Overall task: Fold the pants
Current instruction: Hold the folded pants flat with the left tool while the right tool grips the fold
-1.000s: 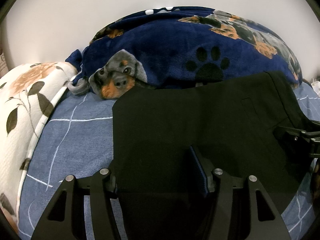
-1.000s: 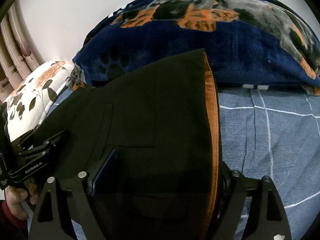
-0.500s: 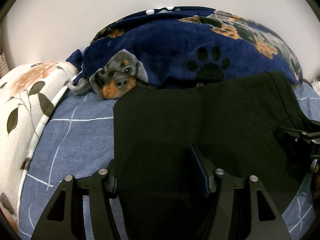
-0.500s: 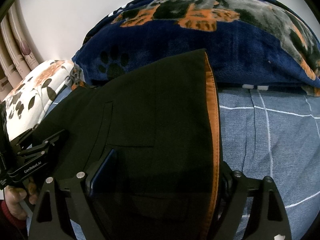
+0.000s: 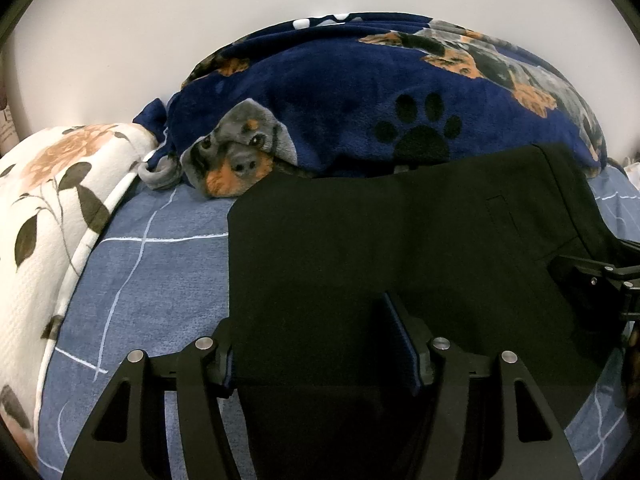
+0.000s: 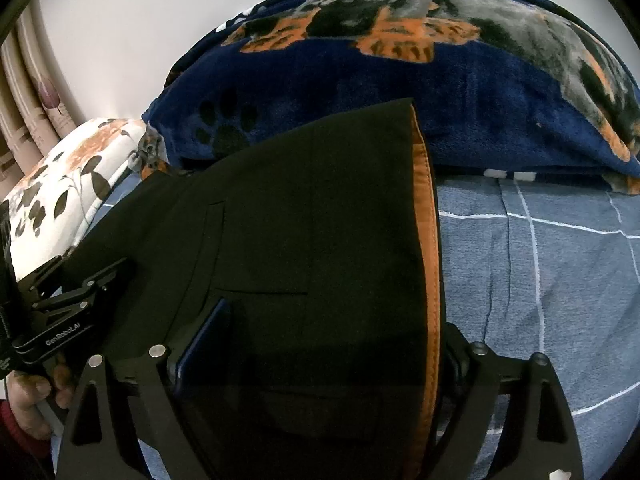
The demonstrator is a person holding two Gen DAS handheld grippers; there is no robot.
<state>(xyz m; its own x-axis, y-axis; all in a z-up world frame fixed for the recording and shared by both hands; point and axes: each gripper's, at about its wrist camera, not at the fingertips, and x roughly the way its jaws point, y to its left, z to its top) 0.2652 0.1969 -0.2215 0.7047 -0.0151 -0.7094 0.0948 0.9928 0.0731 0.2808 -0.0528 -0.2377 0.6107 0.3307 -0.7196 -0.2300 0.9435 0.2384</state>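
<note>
Slowly, both grippers eased wider over the past second. The left gripper (image 5: 320, 344) and right gripper (image 6: 320, 344), low in frame, straddled the black pants (image 5: 360, 248) loosely, gripping nothing. The fold looked laid down.

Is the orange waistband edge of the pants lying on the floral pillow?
No, the orange waistband edge lies over the blue checked sheet, far from the floral pillow.

Matt black woven pants (image 5: 360, 248), plush fleece blanket (image 5: 340, 112), soft cotton bedsheet (image 5: 152, 280)

A home bedroom: bed sheet (image 5: 160, 280), fleece blanket (image 5: 340, 120), floral pillow (image 5: 52, 200)
</note>
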